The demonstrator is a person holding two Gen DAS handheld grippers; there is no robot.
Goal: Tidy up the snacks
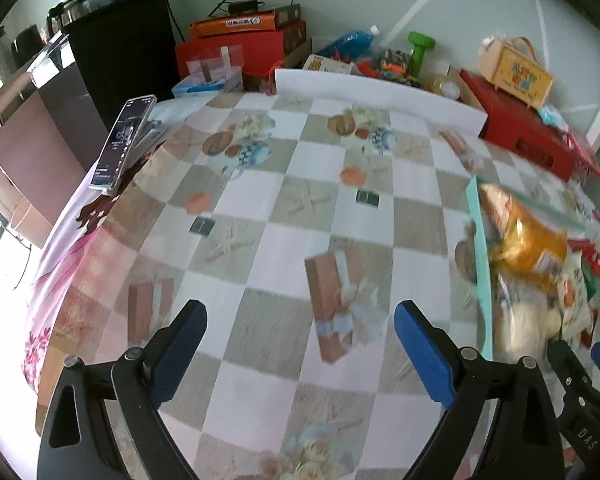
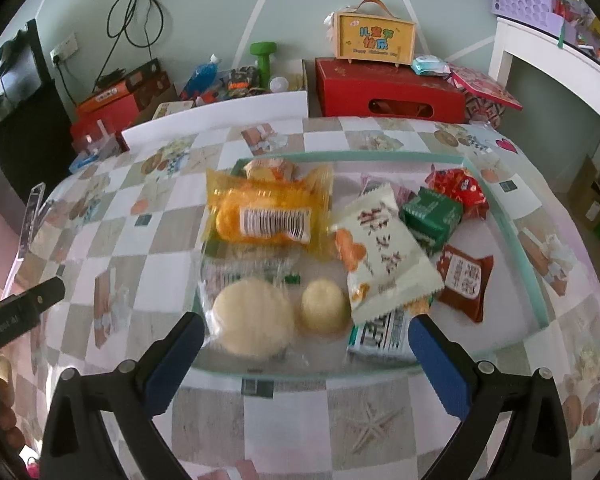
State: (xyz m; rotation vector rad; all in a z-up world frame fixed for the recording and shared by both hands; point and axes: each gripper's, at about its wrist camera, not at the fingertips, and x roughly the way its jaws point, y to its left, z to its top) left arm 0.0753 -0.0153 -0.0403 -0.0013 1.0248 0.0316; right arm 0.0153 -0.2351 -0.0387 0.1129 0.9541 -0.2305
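A clear glass tray (image 2: 538, 280) on the checked tablecloth holds several snacks: an orange-wrapped cake (image 2: 266, 210), a clear pack with two pale round pastries (image 2: 256, 316), a white packet with orange print (image 2: 384, 260), a green packet (image 2: 430, 216), red packets (image 2: 458, 188) and a brown one (image 2: 466, 280). My right gripper (image 2: 306, 346) stands open just in front of the tray's near edge, nothing between its fingers. My left gripper (image 1: 300, 338) is open over bare tablecloth, left of the tray (image 1: 482, 264). The orange cake (image 1: 528, 240) shows at the left view's right edge.
A phone (image 1: 122, 142) leans on a stand at the table's left edge. A white board (image 1: 380, 96) lines the back, with red boxes (image 2: 388, 90), a green dumbbell (image 2: 264, 56) and clutter behind. The other gripper's tip (image 2: 40, 296) shows at the left of the right wrist view.
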